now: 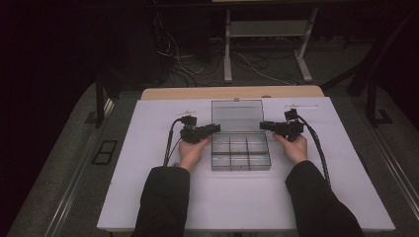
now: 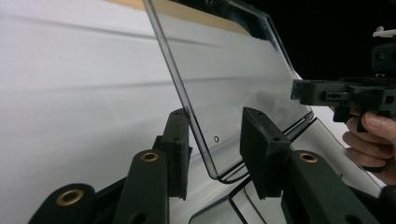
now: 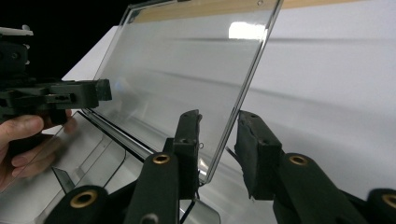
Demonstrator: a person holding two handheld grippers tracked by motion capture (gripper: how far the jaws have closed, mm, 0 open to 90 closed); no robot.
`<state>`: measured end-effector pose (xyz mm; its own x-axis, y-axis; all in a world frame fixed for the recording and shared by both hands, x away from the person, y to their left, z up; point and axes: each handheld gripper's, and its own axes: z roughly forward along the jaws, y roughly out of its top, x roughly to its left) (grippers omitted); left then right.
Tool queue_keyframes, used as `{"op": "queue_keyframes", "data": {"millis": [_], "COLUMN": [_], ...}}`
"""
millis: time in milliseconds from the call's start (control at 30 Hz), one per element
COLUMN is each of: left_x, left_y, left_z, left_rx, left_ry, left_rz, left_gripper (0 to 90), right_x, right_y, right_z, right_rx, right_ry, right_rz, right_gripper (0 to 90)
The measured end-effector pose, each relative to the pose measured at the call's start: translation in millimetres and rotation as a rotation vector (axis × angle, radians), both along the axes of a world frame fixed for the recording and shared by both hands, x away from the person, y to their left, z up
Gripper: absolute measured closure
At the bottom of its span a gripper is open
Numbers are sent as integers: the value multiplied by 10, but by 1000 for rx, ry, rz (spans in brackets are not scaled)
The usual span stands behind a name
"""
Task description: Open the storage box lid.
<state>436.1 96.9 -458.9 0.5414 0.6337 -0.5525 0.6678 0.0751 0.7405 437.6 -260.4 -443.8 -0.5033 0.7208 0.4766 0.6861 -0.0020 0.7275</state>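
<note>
On the bench point(image 1: 148, 197), high view: the clear compartment box point(image 1: 240, 152) sits centred, lid point(image 1: 237, 116) raised; left tool point(image 1: 213, 129) and right tool point(image 1: 264, 125) flank it. Left gripper view: lid edge point(image 2: 187, 107) between parted pads point(image 2: 180, 149), apparently unclamped. Right gripper view: likewise point(image 3: 243, 93). Judged step: lid just opened; next, withdraw both tools clear.
</note>
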Motion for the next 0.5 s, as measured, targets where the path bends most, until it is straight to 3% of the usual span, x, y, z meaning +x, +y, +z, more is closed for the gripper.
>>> {"op": "queue_keyframes", "data": {"millis": [267,500], "left_x": [14,4], "left_y": [6,-11], "left_z": [-27,-12], "left_rx": [-18,9], "left_ry": [39,37], "left_rz": [12,29], "left_gripper": [590,561], "right_x": [-26,-56], "right_y": [25,30], "right_z": [0,2], "right_rx": [-29,-42], "right_ry": [7,9], "right_rz": [-15,-9], "right_gripper": [672,665]}}
